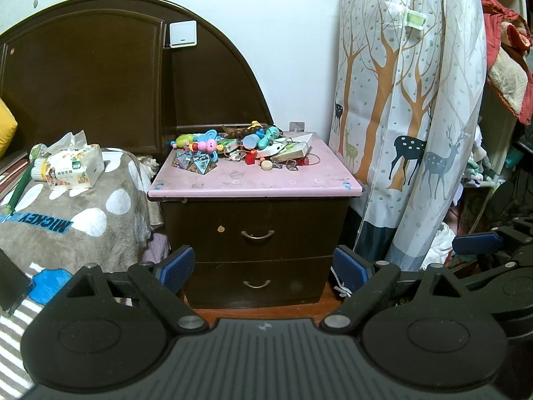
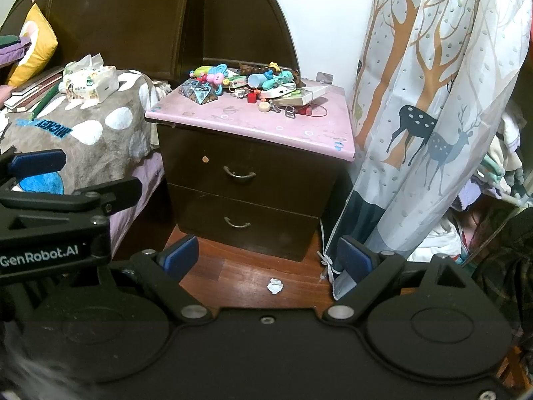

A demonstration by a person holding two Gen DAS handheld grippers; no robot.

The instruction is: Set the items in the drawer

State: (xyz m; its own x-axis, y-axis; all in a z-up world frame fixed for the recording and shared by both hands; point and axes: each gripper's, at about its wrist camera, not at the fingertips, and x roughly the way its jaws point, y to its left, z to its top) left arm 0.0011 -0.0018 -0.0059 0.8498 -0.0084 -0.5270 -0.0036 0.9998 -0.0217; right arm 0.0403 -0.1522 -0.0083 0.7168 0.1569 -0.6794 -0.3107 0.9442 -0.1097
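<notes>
A dark wooden nightstand (image 1: 256,230) (image 2: 246,180) with a pink top stands ahead of both grippers. Its upper drawer (image 1: 258,235) (image 2: 240,174) and lower drawer (image 1: 256,283) (image 2: 237,223) are both closed. A pile of small toys and trinkets (image 1: 240,146) (image 2: 250,86) lies on the pink top. My left gripper (image 1: 265,271) is open and empty, well back from the drawers at floor-drawer height. My right gripper (image 2: 268,258) is open and empty, farther back above the floor. The left gripper also shows at the left edge of the right wrist view (image 2: 36,163).
A bed with a grey Mickey blanket (image 1: 66,220) (image 2: 83,130) and a tissue pack (image 1: 75,166) (image 2: 91,83) flanks the nightstand's left. A deer-print fabric wardrobe (image 1: 413,100) (image 2: 433,100) stands on its right. A crumpled paper scrap (image 2: 274,286) lies on the wooden floor.
</notes>
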